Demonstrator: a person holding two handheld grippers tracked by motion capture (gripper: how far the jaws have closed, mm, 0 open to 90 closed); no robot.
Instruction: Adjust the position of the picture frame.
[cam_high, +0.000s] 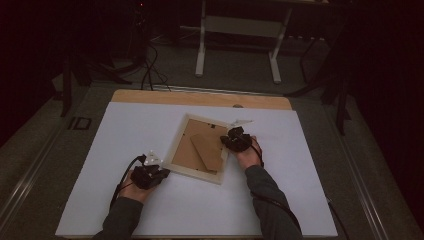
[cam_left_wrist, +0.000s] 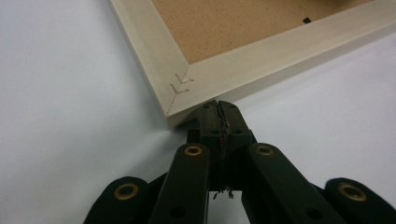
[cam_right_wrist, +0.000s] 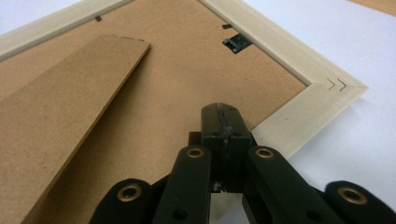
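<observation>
Picture frame (cam_high: 200, 148) lies face down on the white table sheet (cam_high: 125, 145), its cardboard easel stand (cam_high: 207, 151) upward, as the left gripper (cam_left_wrist: 219, 109), jaws together, braces a near corner and the right gripper (cam_right_wrist: 219, 112), also closed, presses its backing board (cam_right_wrist: 177, 93), apparently steadying it.

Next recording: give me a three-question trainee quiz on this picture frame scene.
1. True or false: the picture frame lies with its brown backing up.
2. Which gripper has its tip over the backing board: A left gripper, B right gripper?
3. Fill in: both grippers' jaws are ____.

Key: 1 true. 2 B; the left sits at the frame's outer corner. 3 shut, holding nothing.
</observation>
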